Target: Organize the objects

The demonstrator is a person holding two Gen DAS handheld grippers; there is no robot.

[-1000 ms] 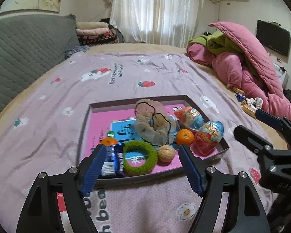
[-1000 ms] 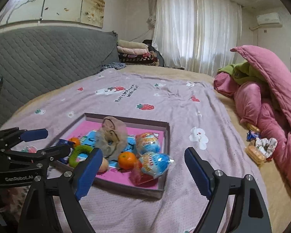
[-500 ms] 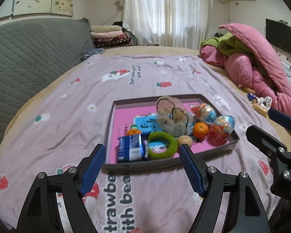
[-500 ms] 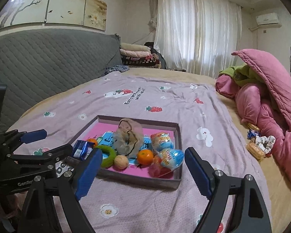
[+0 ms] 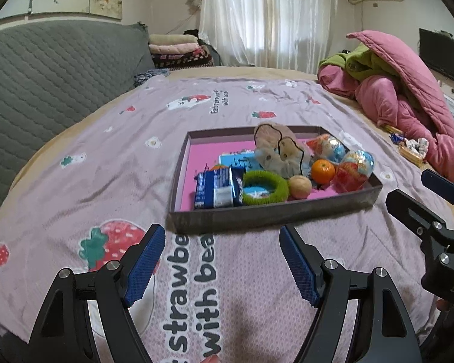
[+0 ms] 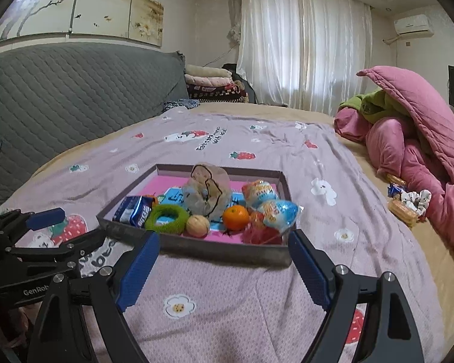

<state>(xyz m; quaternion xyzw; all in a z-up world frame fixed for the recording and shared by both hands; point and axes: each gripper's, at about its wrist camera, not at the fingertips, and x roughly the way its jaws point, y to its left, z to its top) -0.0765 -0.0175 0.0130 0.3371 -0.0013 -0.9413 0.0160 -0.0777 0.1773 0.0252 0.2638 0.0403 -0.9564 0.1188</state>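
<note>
Left wrist view: shallow grey-walled cardboard tray with a pink floor (image 5: 257,216) sits on the bed's mauve strawberry-print blanket (image 5: 90,163). Contents, near wall first: blue-and-white foil snack packet (image 5: 218,188) at left, fuzzy green ring (image 5: 264,187) touching it, tan walnut-like ball (image 5: 300,186) just right of the ring. Behind those: small orange mandarin (image 5: 322,171), crumpled beige plush pouch with black trim (image 5: 280,154), light blue printed card (image 5: 236,160) flat underneath. Right side: two foil-wrapped eggs, red-and-blue egg (image 5: 354,171) against the right wall, the second egg (image 5: 328,148) behind it. Left half of the tray floor is bare. Left gripper (image 5: 222,260) is open wide, nothing between its blue pads, hovering over the blanket short of the tray's near wall. Right gripper (image 5: 432,202) shows at the right edge, clear of the tray corner.

Right wrist view: same tray (image 6: 221,249), packet (image 6: 136,211) at the near-left corner, ring (image 6: 166,217), ball (image 6: 198,225), mandarin (image 6: 235,217) in a row along the near wall; eggs (image 6: 280,211) at the near-right corner. Right gripper (image 6: 224,261) is open and empty, fingertips framing the near wall. Left gripper (image 6: 63,227) sits left of the tray. Open blanket all round the tray; heaped pink quilt (image 6: 414,139) well apart at right, grey quilted headboard (image 6: 60,96) at left.
</note>
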